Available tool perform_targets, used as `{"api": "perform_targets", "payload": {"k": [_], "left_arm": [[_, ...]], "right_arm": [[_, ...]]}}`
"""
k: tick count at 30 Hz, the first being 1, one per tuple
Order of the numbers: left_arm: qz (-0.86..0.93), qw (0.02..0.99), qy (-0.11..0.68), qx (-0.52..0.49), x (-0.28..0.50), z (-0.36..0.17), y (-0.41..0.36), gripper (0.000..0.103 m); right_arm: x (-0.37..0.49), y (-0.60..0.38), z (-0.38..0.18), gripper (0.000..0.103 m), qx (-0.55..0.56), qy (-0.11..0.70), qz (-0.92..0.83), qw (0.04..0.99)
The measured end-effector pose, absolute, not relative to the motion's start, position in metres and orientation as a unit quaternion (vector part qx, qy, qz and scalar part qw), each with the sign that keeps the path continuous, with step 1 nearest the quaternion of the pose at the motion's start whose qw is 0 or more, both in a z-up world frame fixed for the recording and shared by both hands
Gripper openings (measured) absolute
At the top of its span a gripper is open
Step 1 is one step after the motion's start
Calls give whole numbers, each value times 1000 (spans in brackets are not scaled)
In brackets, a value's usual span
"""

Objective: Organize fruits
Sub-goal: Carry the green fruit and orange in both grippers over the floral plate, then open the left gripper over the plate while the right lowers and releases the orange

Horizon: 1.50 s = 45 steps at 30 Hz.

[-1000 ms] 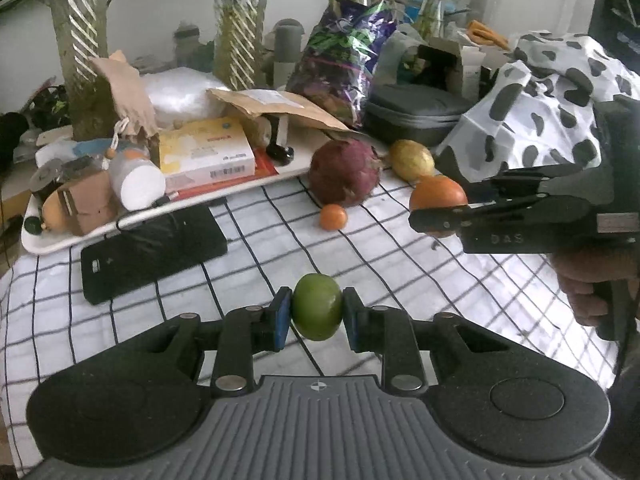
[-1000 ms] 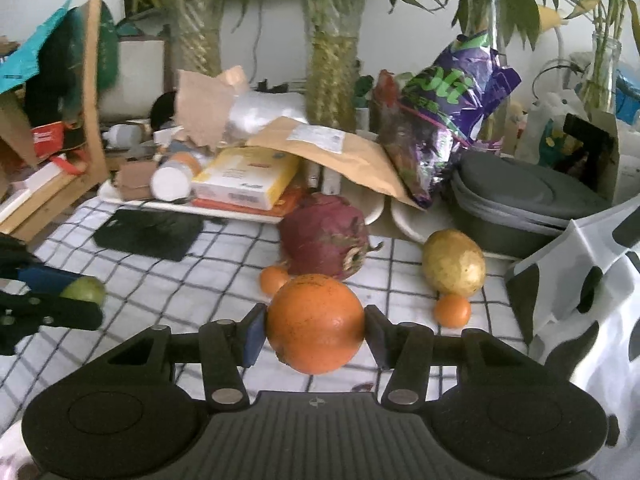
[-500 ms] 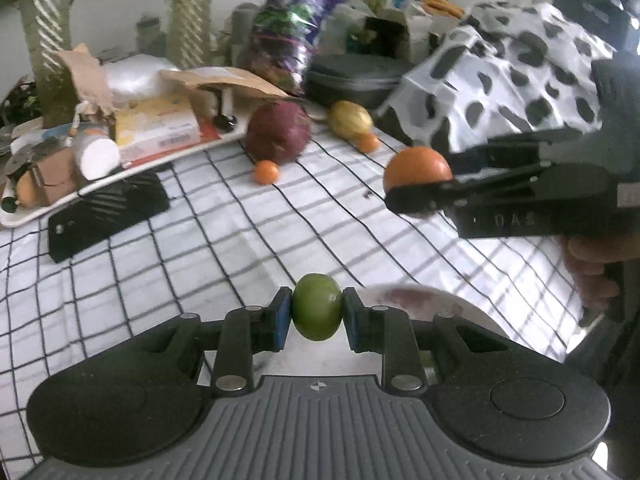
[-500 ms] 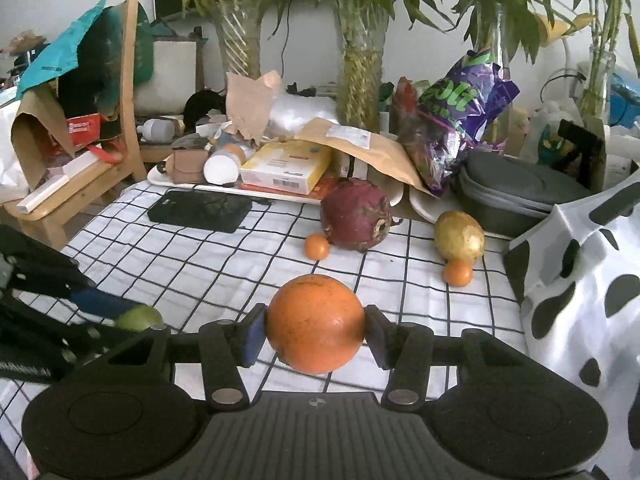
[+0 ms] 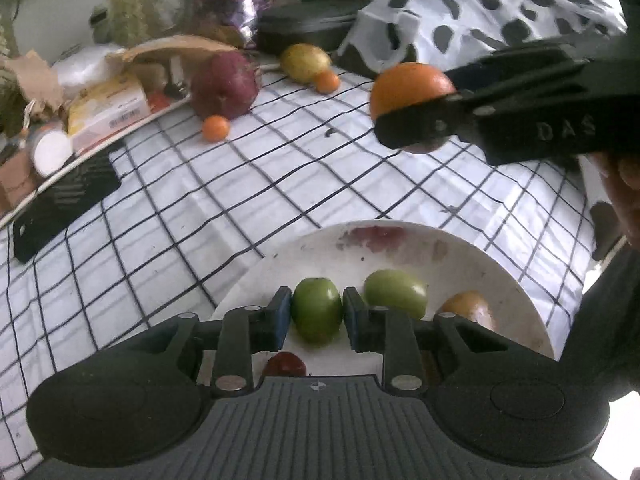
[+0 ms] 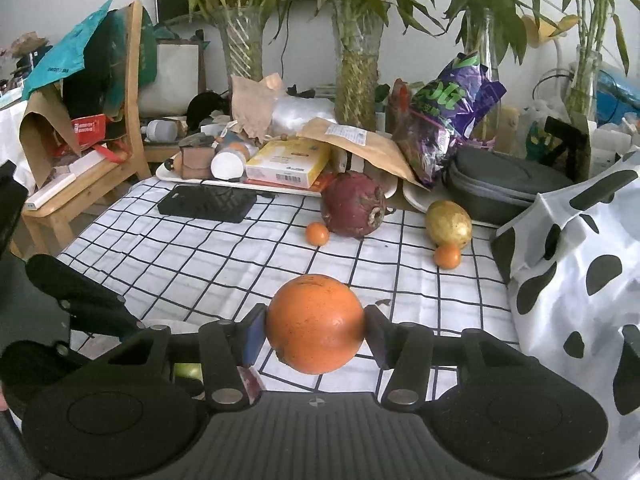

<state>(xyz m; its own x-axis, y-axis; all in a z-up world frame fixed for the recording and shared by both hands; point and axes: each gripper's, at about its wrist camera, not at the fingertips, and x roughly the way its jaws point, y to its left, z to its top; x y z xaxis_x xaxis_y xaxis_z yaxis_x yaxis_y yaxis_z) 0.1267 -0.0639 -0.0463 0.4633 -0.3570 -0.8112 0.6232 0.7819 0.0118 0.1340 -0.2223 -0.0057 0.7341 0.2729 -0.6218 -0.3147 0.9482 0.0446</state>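
Red fruit point(image 5: 285, 364) on the plate point(image 5: 516, 292) is mostly hidden behind the left gripper point(image 5: 317, 314) body. Yellow-orange fruit point(image 5: 468, 312) partly hidden by a finger link. Backdrop clutter blurred in the left view.

Green fruit point(image 5: 317, 314) clamped above white plate point(image 5: 516, 280) — plate holds another green fruit point(image 5: 395, 293), a yellow-orange one point(image 5: 468, 309), a red one point(image 5: 285, 364); orange point(image 6: 315, 323) clamped aloft.

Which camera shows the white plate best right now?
The left wrist view: the white plate lies open below the left gripper, with a second green fruit on it. The right wrist view catches only a sliver of it behind the right gripper.
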Motion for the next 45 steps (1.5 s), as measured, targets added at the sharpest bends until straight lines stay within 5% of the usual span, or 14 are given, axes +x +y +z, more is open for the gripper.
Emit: {"api": "perform_targets", "payload": {"k": [5, 16, 19, 45], "left_arm": [[-292, 843, 420, 168, 124, -44, -65, 48], [-271, 863, 396, 157, 117, -24, -53, 50], [-261, 875, 381, 146, 111, -17, -45, 65], [-160, 917, 363, 49, 83, 0, 28, 66]], "right_arm": [[133, -223, -5, 53, -30, 328, 157, 931], [122, -221, -3, 53, -25, 332, 164, 929], [116, -219, -4, 53, -24, 335, 170, 927], [83, -129, -31, 54, -114, 389, 278, 871]]}}
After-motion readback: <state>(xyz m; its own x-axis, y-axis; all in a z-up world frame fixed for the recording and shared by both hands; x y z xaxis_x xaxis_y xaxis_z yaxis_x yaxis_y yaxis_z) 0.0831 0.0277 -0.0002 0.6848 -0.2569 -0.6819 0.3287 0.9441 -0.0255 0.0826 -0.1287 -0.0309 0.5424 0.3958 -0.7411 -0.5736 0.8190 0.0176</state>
